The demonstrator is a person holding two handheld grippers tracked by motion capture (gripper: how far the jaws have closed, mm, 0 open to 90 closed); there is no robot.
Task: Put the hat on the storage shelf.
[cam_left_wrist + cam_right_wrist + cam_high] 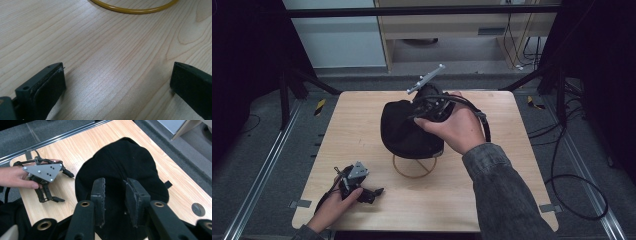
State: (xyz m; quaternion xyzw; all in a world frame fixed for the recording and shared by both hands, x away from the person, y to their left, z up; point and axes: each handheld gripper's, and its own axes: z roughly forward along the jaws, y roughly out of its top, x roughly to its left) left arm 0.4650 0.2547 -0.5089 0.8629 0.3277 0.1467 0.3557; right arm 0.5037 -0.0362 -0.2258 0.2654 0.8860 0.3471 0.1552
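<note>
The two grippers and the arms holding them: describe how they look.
Both are black skeletal frames with two flat padded jaws. The left gripper and the right gripper each carry a grey three-cornered plate on top. A black cable trails from the right one. The right forearm wears a grey sleeve.

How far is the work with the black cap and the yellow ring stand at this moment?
Done: the black cap is over the yellow ring stand, whose base ring shows below it. In hand: the right gripper has its fingers nearly together at the cap's top; whether they pinch the fabric I cannot tell. The left gripper lies open on the table, idle. Remaining, probably: settling and releasing the cap.
</note>
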